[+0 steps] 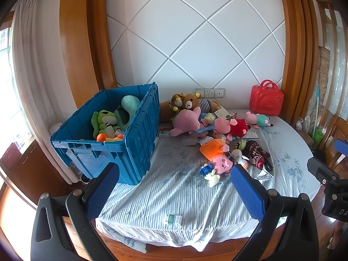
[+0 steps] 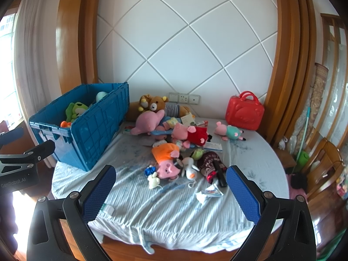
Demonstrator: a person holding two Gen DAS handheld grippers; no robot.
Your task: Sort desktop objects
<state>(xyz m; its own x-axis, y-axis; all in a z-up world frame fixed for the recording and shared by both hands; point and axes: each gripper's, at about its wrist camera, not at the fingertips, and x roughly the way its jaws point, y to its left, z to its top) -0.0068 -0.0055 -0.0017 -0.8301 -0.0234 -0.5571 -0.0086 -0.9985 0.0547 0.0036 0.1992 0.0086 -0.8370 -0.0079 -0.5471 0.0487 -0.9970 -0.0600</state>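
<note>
Back wall [image 1: 195, 43]: white panels crossed by diagonal grooves, framed by curved wooden pillars [image 1: 74, 43] at frame left and right; 3 wall sockets [image 1: 209, 92] sit low at centre. Pale curtain [image 1: 32, 65] and bright window [image 2: 6, 65] at far left, daylight entering. Wooden chair [image 2: 324, 163] at lower right; table under a light blue striped cloth [image 2: 174, 213].
</note>
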